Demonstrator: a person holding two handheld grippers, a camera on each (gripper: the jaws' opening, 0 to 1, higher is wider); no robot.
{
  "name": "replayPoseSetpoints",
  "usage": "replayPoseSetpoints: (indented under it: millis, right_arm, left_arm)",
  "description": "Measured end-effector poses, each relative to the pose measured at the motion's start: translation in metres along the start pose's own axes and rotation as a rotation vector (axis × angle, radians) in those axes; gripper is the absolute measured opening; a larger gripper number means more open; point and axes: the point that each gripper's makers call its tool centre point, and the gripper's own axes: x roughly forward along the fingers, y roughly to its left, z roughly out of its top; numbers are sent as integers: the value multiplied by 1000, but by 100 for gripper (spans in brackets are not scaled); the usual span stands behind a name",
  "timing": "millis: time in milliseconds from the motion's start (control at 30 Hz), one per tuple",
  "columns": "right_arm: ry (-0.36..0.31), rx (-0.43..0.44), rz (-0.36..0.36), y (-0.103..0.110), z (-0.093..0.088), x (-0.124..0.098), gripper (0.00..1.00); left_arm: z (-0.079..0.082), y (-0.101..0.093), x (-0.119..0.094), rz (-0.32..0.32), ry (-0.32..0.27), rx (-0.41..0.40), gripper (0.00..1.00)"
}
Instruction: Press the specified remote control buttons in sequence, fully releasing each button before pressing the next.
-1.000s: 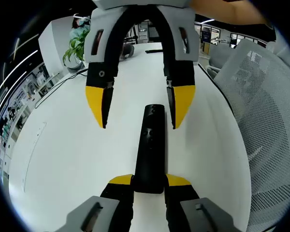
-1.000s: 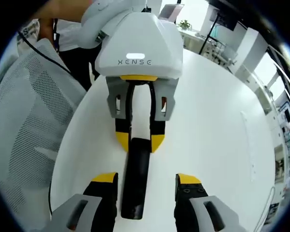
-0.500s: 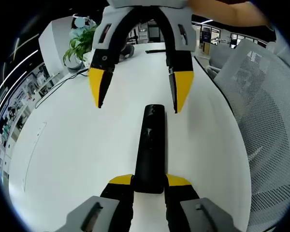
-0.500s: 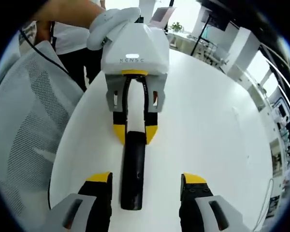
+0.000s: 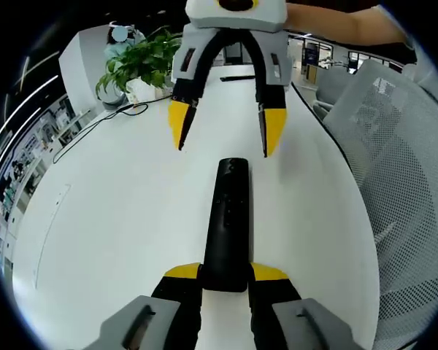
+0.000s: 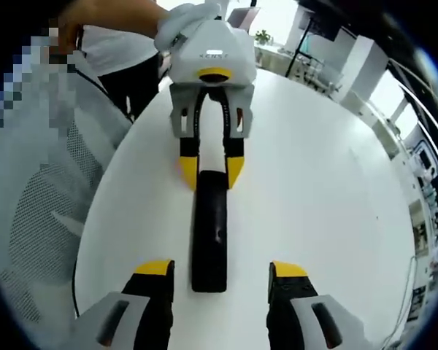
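Left gripper view: left gripper (image 5: pixel 225 272) is clamping the remote (image 5: pixel 229 219); right gripper (image 5: pixel 223 135) is hovering spread above its far end, touching no button.

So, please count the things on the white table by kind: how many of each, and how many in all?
Black slim remote control: 1
Two-jaw grippers with yellow tips: 2, the left gripper shut on the remote's end, the right gripper open above its far end
Green potted plant: 1
Total: 4
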Motion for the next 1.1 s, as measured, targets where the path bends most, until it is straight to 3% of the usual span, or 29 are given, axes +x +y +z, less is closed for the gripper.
replayPoseSetpoints:
  millis: [833, 1100]
  right_arm:
    - [51, 13, 53, 8, -19, 21, 32]
    - [60, 24, 60, 8, -22, 24, 31]
  left_arm:
    - [1, 0, 0, -1, -6, -2, 23]
    - [1, 1, 0, -1, -6, -3, 23]
